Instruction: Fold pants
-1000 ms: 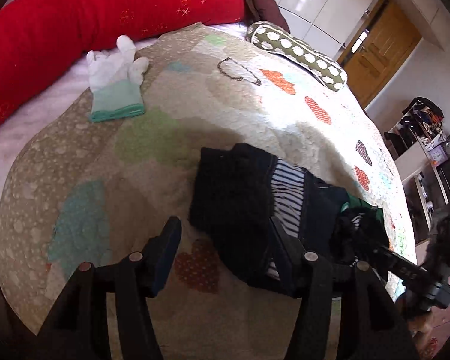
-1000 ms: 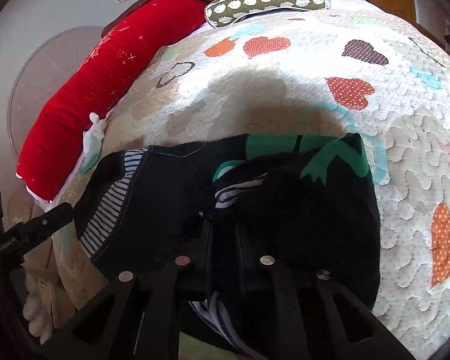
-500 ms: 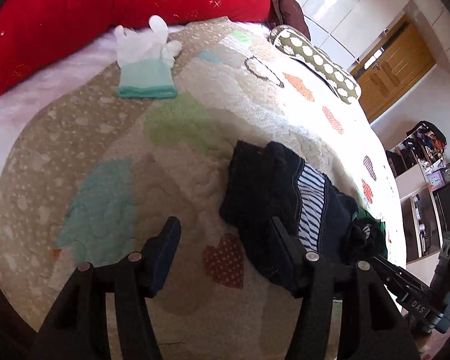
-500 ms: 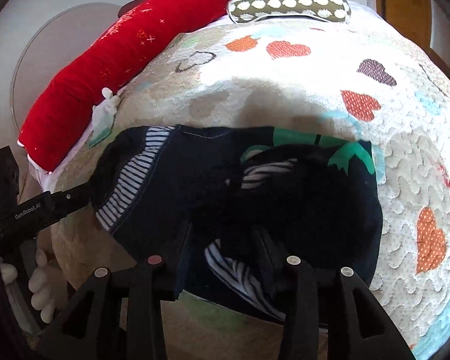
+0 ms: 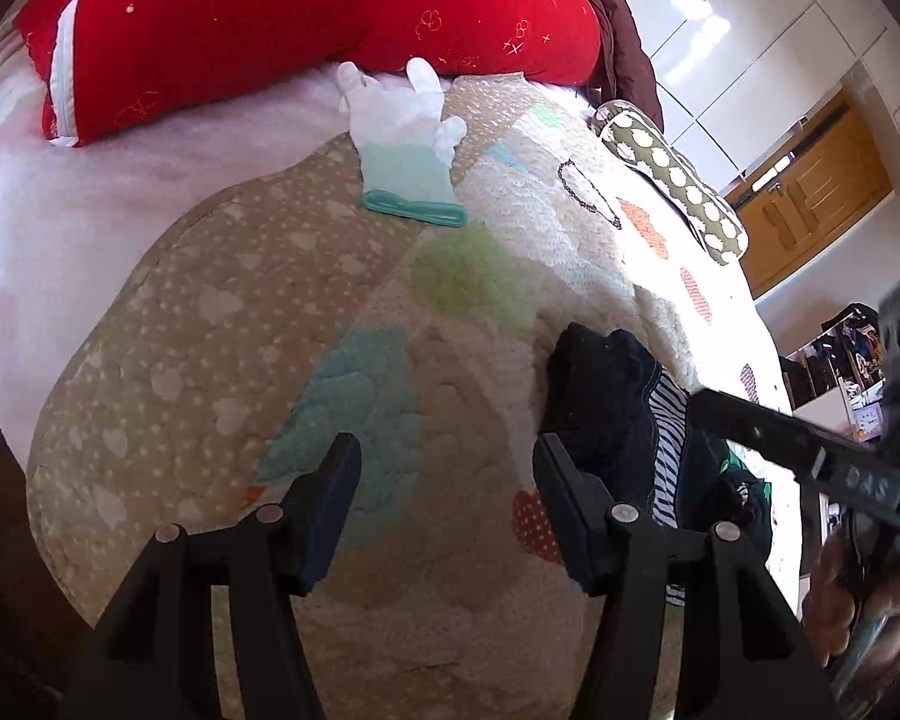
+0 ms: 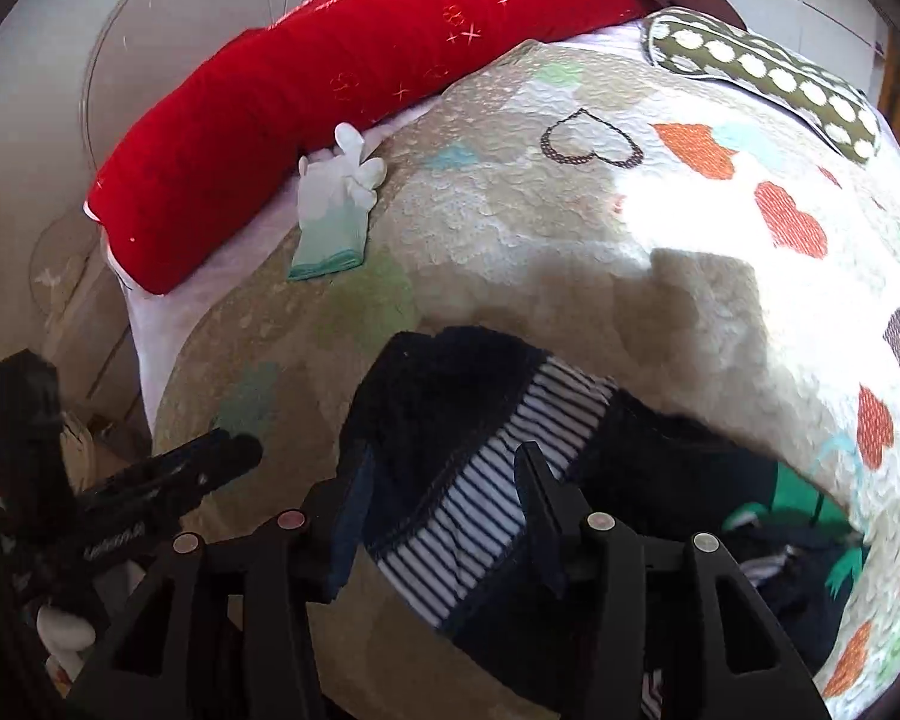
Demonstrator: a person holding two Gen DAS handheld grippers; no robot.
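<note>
The pants [image 6: 510, 450] lie bunched on the bed's quilt [image 5: 240, 312]. They look soft and light, and would sag. Both claws, left [image 5: 444, 486] and right [image 6: 444, 480], stand apart, holding nothing. The striped waistband [image 6: 498, 480] seems the best hold.

In the right wrist view the pants [image 6: 486, 420] run under the right gripper's [image 6: 444, 498] fingers and off the bottom edge, so their near end cannot be seen. In the left wrist view their far part is covered by the right gripper's dark bar, which is blurred along with the hand [image 5: 858, 594] holding it at the right edge. The red bolster [image 5: 306, 18] is cut off at the top edge there.
</note>
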